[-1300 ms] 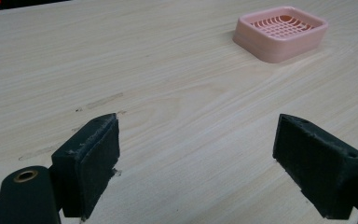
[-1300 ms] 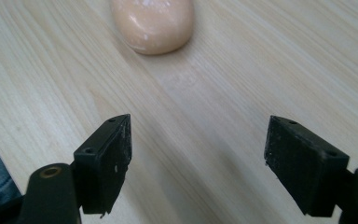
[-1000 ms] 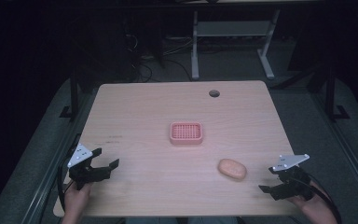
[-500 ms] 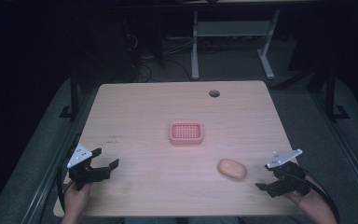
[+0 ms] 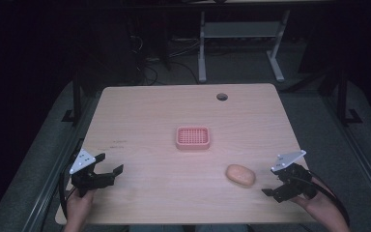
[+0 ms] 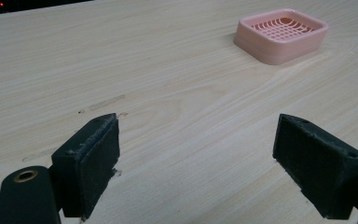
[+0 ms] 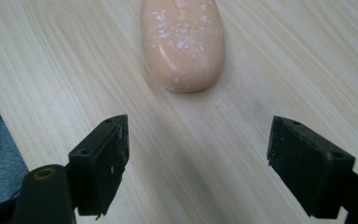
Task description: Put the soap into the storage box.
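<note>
Wooden table (image 5: 140, 116): soap bar (image 7: 182, 41) lies lengthwise just ahead of wide-jawed right gripper (image 7: 198, 161); left gripper (image 6: 200, 163), likewise wide, farther.

The setting is a lab or test workspace in a dim room. A light wood desk (image 5: 183, 125) with a cable grommet hole (image 5: 221, 96) fills the centre of the frame. At the top, loose cables (image 5: 149, 67) lie on grey carpet (image 5: 241, 72) beside a white desk frame (image 5: 236, 38). Dark metal rails (image 5: 352, 140) flank both sides.
</note>
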